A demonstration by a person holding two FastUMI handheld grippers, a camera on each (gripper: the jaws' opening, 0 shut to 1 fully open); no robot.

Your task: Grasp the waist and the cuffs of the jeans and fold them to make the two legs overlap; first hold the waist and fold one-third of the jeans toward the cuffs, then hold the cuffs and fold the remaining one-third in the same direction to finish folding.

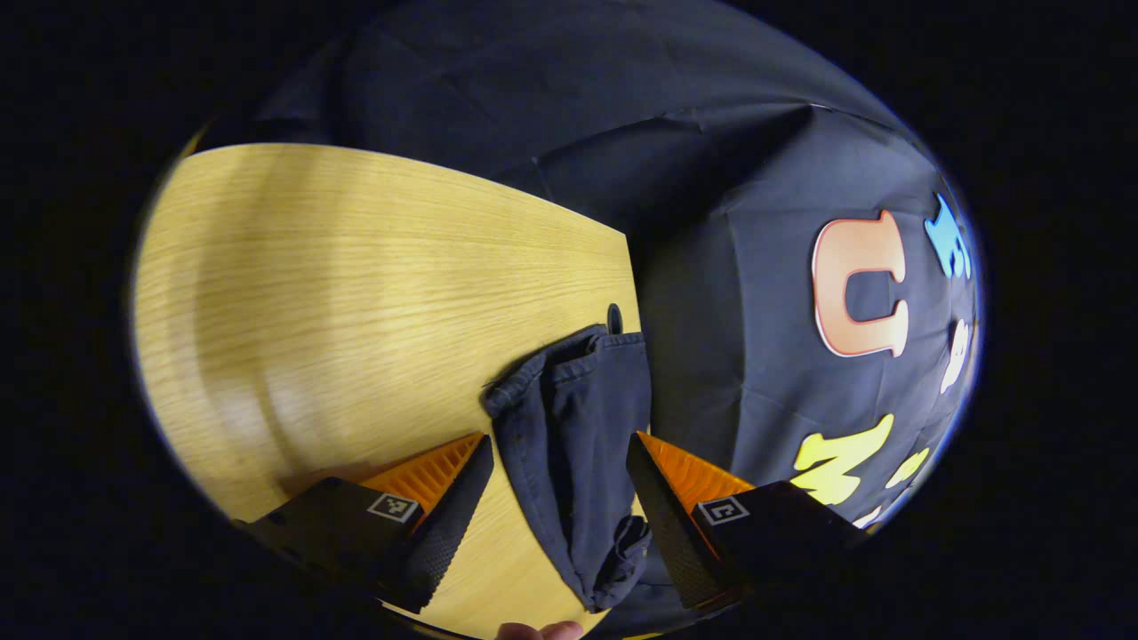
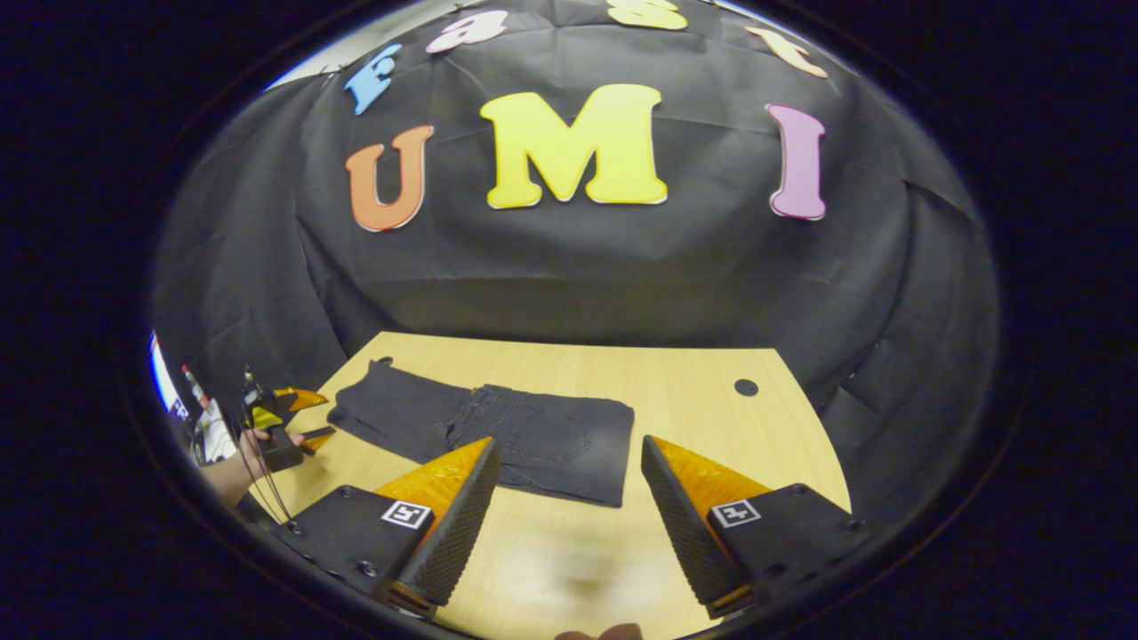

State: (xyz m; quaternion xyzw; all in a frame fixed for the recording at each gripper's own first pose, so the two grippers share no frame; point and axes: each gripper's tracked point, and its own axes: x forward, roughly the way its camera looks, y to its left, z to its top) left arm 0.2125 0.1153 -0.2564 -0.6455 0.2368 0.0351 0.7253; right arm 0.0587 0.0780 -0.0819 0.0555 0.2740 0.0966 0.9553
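Dark denim flat on the wood: get both ends before you fold

Dark jeans (image 2: 498, 431) lie spread on the pale wooden surface (image 2: 711, 418), toward its far left part in the right gripper view. Their long axis runs roughly side to side across that view, parallel to the booth's back wall. The broad end with the pocket and stitching sits nearer the middle of the surface. The narrower end reaches left, toward the left gripper (image 2: 298, 418), which a hand (image 2: 258, 444) holds just off that end.

In the left gripper view the same jeans (image 1: 573, 436) run away from you between the fingers, and their far end lies close to the surface's edge, by a small round hole (image 1: 614, 317). I can't tell from either view whether the legs already overlap.

Both grippers are parted and hold nothing. Your right gripper (image 2: 564, 498) hovers on the near side of the jeans with bare wood under its tips. Your left gripper (image 1: 560, 498) stands with a finger on either side of the cloth, but neither seems to press on it.

The step in hand looks like the first grasp, so nothing is folded yet.
- Bring the right gripper over the broad end and pinch near a corner of the waist.
- Let the left gripper bite close to the cloth's end.
- Take every layer in each bite.
- Lift both ends together and keep the cloth taut along its length, so the edges stay in line.
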